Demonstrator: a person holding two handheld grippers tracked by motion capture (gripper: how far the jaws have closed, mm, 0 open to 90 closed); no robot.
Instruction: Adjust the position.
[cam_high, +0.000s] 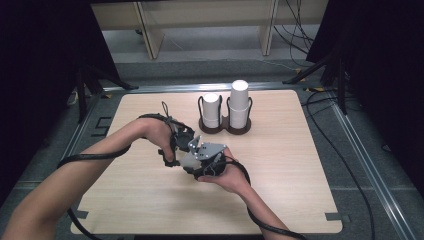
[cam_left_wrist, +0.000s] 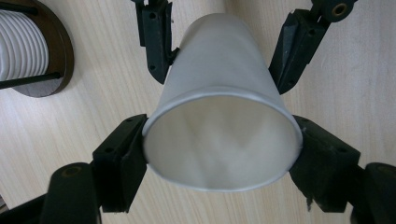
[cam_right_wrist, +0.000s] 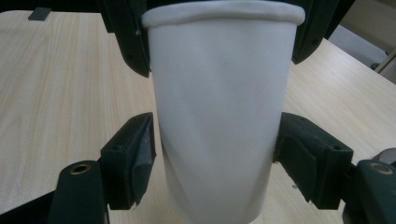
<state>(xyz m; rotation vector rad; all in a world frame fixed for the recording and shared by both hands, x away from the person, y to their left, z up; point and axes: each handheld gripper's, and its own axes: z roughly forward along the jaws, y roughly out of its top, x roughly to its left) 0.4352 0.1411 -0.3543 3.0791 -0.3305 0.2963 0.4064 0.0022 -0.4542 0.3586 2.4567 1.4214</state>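
A white paper cup hangs over the wooden table, held from both ends. My left gripper is shut on its rim, the open mouth facing that camera. The right gripper grips the narrower lower body, its pads pressing both sides, and the wall shows a faint crease. In the high view both hands meet left of the table's middle: the left gripper comes from the left, the right gripper from the front, and the cup shows as a pale patch between them.
A dark brown two-slot holder stands at the table's far middle, with a short stack of white cups and a taller stack. Its base lies close by, at the left gripper view's upper left. Cables trail from both grippers.
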